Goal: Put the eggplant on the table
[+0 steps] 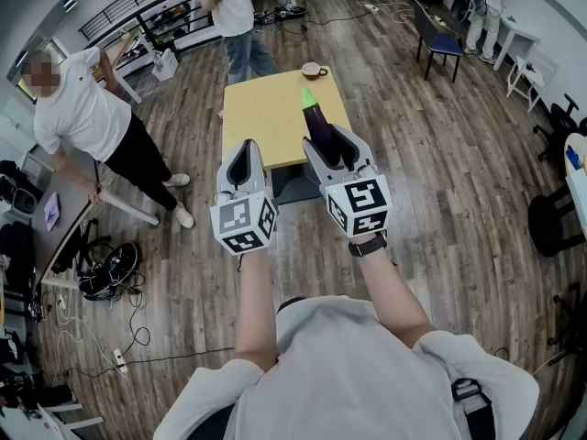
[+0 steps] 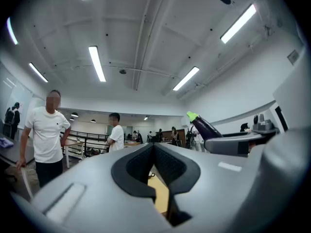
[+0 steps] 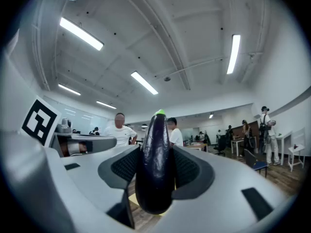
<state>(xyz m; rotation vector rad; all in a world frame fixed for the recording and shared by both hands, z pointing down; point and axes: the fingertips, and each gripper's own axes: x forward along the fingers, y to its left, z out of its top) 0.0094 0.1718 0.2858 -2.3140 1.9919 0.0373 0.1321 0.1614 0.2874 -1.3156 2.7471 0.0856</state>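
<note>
A dark purple eggplant (image 1: 317,122) with a green stem stands upright between the pads of my right gripper (image 1: 332,147), which is shut on it. It hangs over the near edge of the yellow table (image 1: 266,117). In the right gripper view the eggplant (image 3: 155,164) fills the gap between the pads. My left gripper (image 1: 243,165) is beside the right one at the same height, shut and empty. In the left gripper view its pads (image 2: 141,166) meet, the table (image 2: 160,193) shows below them, and the eggplant (image 2: 206,127) sticks up at the right.
A cup on a saucer (image 1: 313,70) sits at the table's far edge. One person (image 1: 234,16) stands beyond the table and another (image 1: 83,108) at the left by a white desk. A blue chair (image 1: 440,39) is at the back right. Cables (image 1: 110,273) lie on the floor at the left.
</note>
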